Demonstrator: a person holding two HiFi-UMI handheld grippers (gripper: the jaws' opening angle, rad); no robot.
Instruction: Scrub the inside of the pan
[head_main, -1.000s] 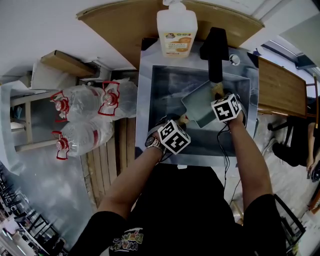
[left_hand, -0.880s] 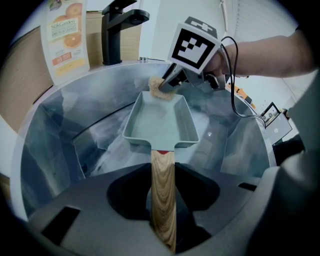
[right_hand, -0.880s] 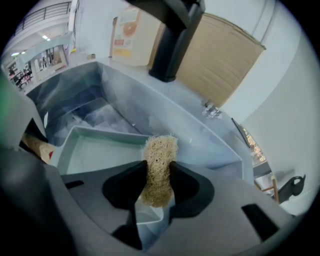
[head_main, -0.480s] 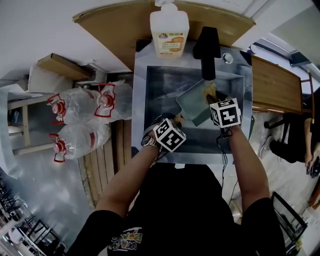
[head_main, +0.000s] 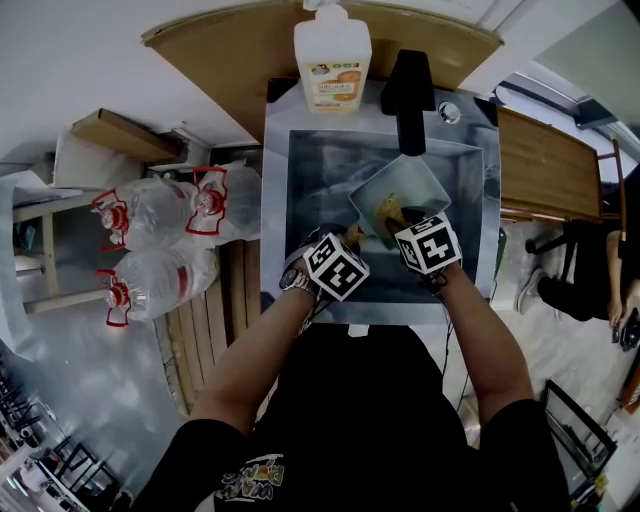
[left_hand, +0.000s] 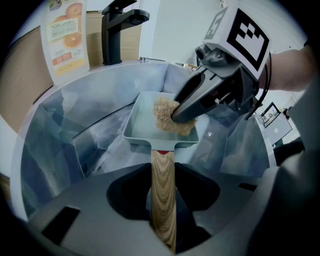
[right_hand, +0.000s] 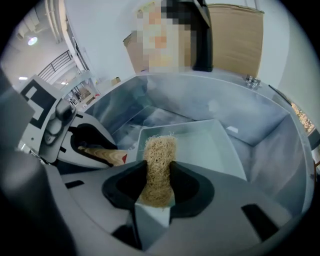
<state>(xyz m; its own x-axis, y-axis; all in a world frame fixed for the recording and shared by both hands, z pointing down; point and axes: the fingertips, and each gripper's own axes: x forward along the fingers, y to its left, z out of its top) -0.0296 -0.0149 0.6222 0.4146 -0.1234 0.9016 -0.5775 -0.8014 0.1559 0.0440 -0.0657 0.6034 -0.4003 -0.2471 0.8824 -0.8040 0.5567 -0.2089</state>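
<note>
A square pale-green pan with a wooden handle lies tilted in the steel sink. My left gripper is shut on that handle, at the pan's near left corner. My right gripper is shut on a tan fibre scrubber, whose tip rests on the pan's inside floor near the handle side. In the left gripper view the scrubber sits in the pan under the right gripper. The right gripper view shows the pan beyond the scrubber, and the left gripper to the left.
A black tap stands at the sink's far rim, with a soap bottle to its left on the wooden counter. Large water bottles lie on the floor to the left. A wooden table stands to the right.
My right gripper has swept the scrubber leftward across the pan, from its right side toward the handle end, and rolled. The left gripper still holds the handle in the same place.
</note>
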